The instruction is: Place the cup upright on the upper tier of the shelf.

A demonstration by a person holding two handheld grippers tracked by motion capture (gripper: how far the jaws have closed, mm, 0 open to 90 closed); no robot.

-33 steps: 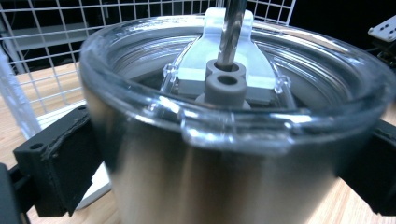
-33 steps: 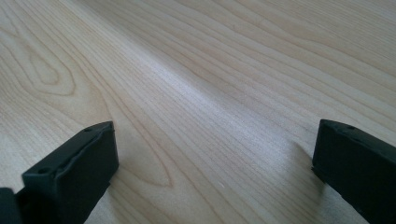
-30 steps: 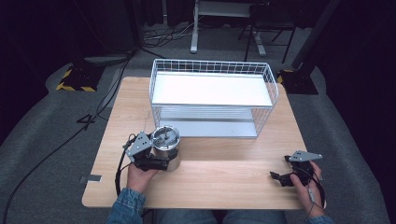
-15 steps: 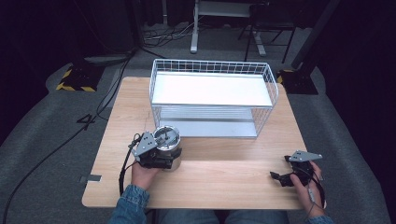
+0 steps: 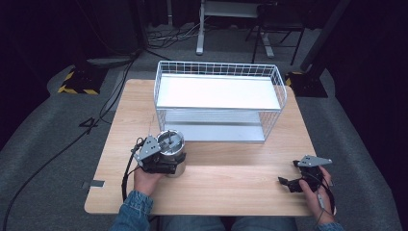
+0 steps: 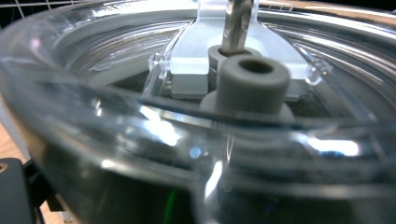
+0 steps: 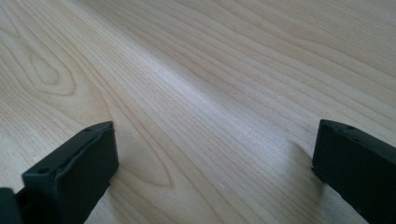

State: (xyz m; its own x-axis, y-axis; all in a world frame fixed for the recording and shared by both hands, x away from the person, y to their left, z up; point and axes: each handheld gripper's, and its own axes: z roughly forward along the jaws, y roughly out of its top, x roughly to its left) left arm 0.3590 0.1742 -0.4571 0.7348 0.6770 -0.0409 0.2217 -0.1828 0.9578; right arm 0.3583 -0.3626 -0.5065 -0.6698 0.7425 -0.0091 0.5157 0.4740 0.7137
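The light wooden table (image 5: 231,178) carries a white wire two-tier shelf basket (image 5: 219,103) at its far middle, its upper white shelf and its lower grey shelf both bare. Just in front of the basket's left end stands the round metal canister with a clear plastic lid (image 5: 171,150), upright on the wood and apart from the wire. The left gripper (image 5: 161,161) presses against the canister's near side; the high view suggests that its jaws clasp the body, but the left gripper view shows no jaw tips past the lid, so I cannot tell for sure whether they are clamped. That close view looks into the transparent lid (image 6: 196,116), where a grey rubber tube stub (image 6: 252,81) stands beside a metal stem (image 6: 236,23) under a clear flap; what the canister holds below that cannot be made out. The right gripper (image 5: 293,184) rests low on the table's right near corner, well apart from everything, its jaws spread wide over bare wood. The step in hand looks like securing the canister for a lift, probably toward the basket. The next move calls for a firm grip, a level lift, and clearing the wire rim before setting it on a shelf.
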